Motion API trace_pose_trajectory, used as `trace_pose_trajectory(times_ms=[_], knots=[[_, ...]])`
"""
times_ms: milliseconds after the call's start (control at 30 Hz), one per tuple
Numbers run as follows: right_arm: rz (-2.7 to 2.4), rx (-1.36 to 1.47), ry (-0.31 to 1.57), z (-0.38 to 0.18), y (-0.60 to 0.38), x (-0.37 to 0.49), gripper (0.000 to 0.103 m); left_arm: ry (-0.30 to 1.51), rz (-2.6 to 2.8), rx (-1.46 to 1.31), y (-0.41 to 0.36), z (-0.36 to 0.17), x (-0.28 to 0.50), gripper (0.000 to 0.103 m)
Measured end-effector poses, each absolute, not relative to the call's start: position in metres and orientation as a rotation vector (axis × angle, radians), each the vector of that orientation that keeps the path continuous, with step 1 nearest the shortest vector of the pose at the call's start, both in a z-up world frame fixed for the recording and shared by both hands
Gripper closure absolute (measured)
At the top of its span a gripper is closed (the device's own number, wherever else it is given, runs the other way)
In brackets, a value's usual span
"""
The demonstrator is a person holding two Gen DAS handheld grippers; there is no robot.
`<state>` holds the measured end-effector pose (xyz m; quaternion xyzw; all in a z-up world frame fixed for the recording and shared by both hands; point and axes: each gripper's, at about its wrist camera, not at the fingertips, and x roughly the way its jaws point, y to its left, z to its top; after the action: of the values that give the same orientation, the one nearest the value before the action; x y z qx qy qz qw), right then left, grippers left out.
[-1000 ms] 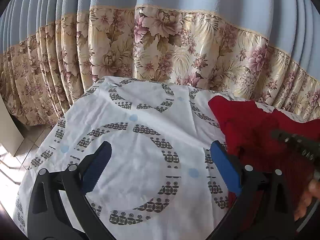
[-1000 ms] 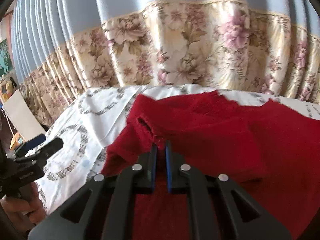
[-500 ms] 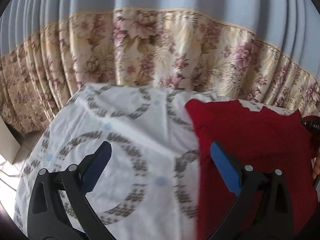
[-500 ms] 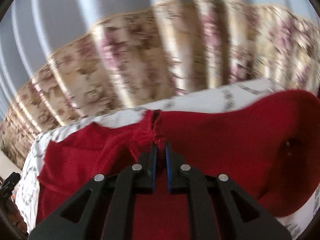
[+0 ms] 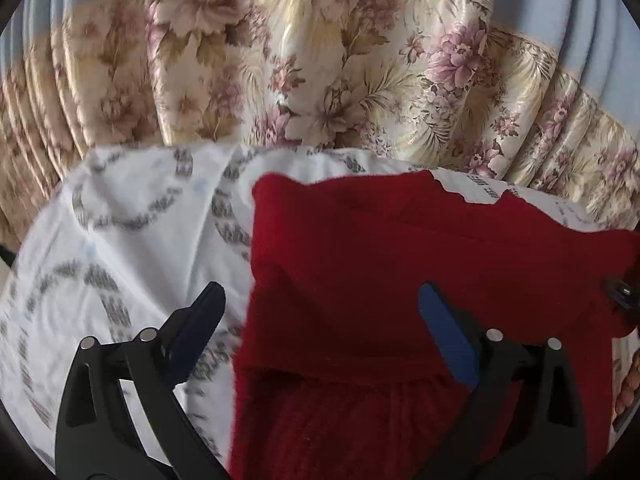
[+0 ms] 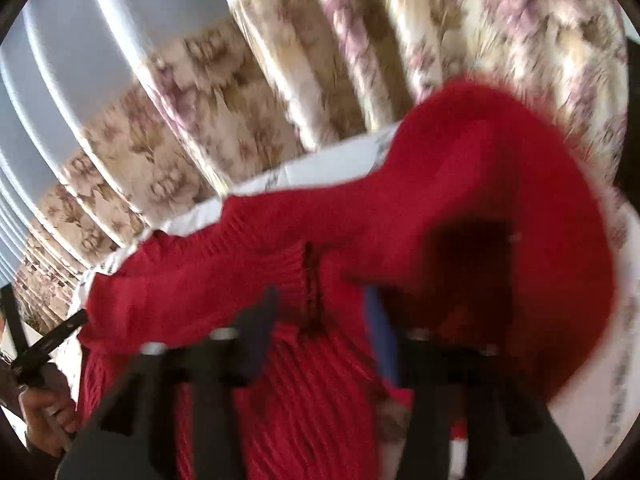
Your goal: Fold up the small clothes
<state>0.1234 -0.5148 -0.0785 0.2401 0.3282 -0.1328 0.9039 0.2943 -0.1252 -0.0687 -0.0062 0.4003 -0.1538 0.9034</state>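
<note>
A red knit garment (image 5: 400, 280) lies partly folded on a white sheet (image 5: 132, 240) with grey ring patterns. My left gripper (image 5: 320, 320) hangs open over the garment's left edge, one finger above the sheet and the other above the red knit. In the right wrist view, which is blurred, my right gripper (image 6: 320, 320) has its jaws opening. The ribbed edge of the garment (image 6: 316, 292) lies between them, and the pads stand off it. A rounded fold of the red garment (image 6: 500, 200) bulges to the right.
A floral curtain (image 5: 320, 80) with a pale blue upper part hangs close behind the sheet-covered surface. A hand (image 6: 44, 412) holding the left gripper shows at the lower left of the right wrist view. The sheet drops away at its left edge.
The right gripper carried the ribbed edge to the right across the garment while rolling, then its jaws parted. The left gripper slid right, from over the sheet to over the garment's left edge.
</note>
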Motion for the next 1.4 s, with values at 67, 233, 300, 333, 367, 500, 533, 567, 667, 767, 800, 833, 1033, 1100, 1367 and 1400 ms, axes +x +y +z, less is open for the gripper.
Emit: trace_pose_trajectory(times_ms=[67, 233, 300, 333, 367, 500, 533, 567, 667, 767, 800, 833, 1033, 1100, 1367, 1400], knots=[[-0.293, 0.464, 0.658, -0.070, -0.520, 0.101, 0.050, 0.811, -0.321, -0.034, -0.120, -0.066, 0.286, 0.007], [-0.441, 0.405, 0.649, -0.064, -0.535, 0.048, 0.045, 0.724, -0.281, -0.055, -0.092, -0.046, 0.252, 0.006], [-0.462, 0.391, 0.675, -0.071, -0.542, 0.041, 0.042, 0.710, -0.279, -0.075, -0.080, -0.041, 0.241, 0.005], [-0.458, 0.395, 0.687, -0.076, -0.545, 0.043, 0.042, 0.707, -0.279, -0.087, -0.074, -0.040, 0.236, 0.005], [-0.462, 0.400, 0.700, -0.078, -0.549, 0.044, 0.042, 0.702, -0.272, -0.094, -0.070, -0.039, 0.233, 0.005], [-0.543, 0.445, 0.639, -0.072, -0.556, 0.022, 0.042, 0.704, -0.253, -0.126, -0.057, -0.043, 0.223, 0.005], [-0.572, 0.448, 0.620, -0.071, -0.557, 0.013, 0.042, 0.705, -0.257, -0.134, -0.053, -0.044, 0.221, 0.005], [-0.591, 0.455, 0.608, -0.071, -0.560, 0.007, 0.041, 0.705, -0.258, -0.137, -0.051, -0.045, 0.219, 0.005], [-0.567, 0.516, 0.637, -0.082, -0.571, 0.001, 0.041, 0.706, -0.256, -0.130, -0.046, -0.047, 0.215, 0.005], [-0.452, 0.566, 0.640, -0.092, -0.572, 0.014, 0.041, 0.711, -0.262, -0.133, -0.046, -0.048, 0.215, 0.005], [-0.454, 0.552, 0.651, -0.094, -0.570, 0.018, 0.041, 0.712, -0.263, -0.134, -0.046, -0.048, 0.215, 0.005], [-0.466, 0.539, 0.671, -0.099, -0.569, 0.026, 0.041, 0.713, -0.263, -0.132, -0.047, -0.049, 0.214, 0.005], [-0.438, 0.500, 0.694, -0.106, -0.572, 0.048, 0.090, 0.716, -0.261, -0.099, -0.050, -0.049, 0.212, 0.005], [-0.532, 0.421, 0.677, -0.092, -0.581, 0.045, 0.090, 0.710, -0.256, -0.098, -0.048, -0.047, 0.212, 0.005], [-0.875, 0.169, 0.560, -0.020, -0.632, 0.038, 0.089, 0.701, -0.246, -0.131, -0.041, -0.042, 0.216, 0.005], [-0.861, 0.162, 0.561, -0.017, -0.632, 0.043, 0.089, 0.703, -0.249, -0.134, -0.041, -0.043, 0.216, 0.005]])
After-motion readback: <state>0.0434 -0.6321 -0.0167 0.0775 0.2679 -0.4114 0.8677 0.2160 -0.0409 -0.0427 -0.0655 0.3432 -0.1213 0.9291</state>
